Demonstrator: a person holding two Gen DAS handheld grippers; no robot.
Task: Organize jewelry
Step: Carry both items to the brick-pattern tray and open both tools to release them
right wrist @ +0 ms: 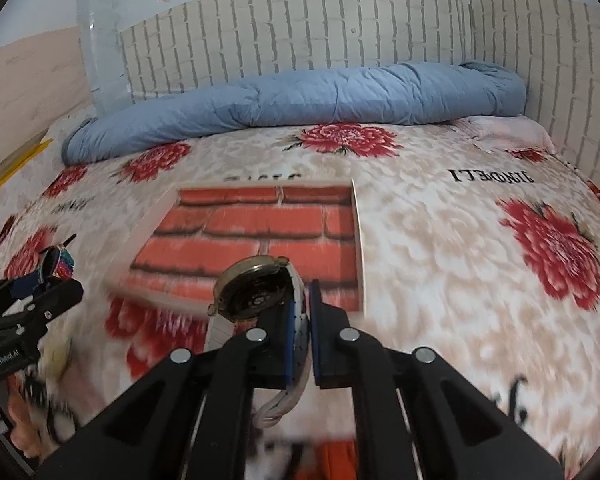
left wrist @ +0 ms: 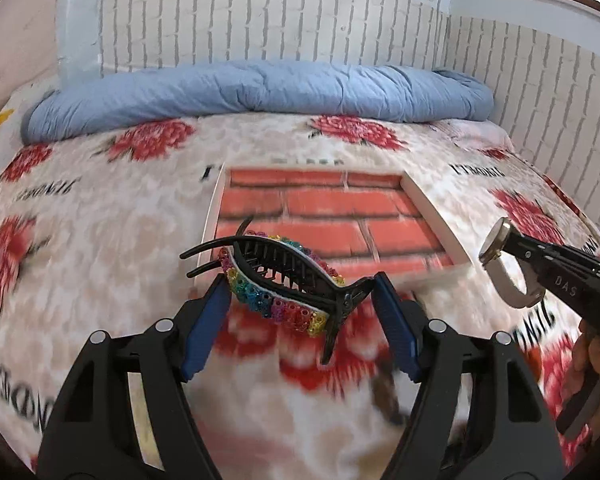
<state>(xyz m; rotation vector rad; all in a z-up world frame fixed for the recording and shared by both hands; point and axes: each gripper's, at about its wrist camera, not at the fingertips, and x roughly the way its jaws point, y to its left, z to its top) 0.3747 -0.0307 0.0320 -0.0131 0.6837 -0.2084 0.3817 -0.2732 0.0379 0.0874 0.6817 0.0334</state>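
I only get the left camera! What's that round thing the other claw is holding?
Observer: A watch. The right view shows its round metal back, with the right gripper pinching the white strap.
Child: Is anything in the brick tray?
Observer: The right view shows the near part of the tray, which the hair clip hides from you, and nothing lies there.
Child: What's under the watch?
Observer: The tray's near edge and the flowered blanket; the watch hangs above them, not set down.
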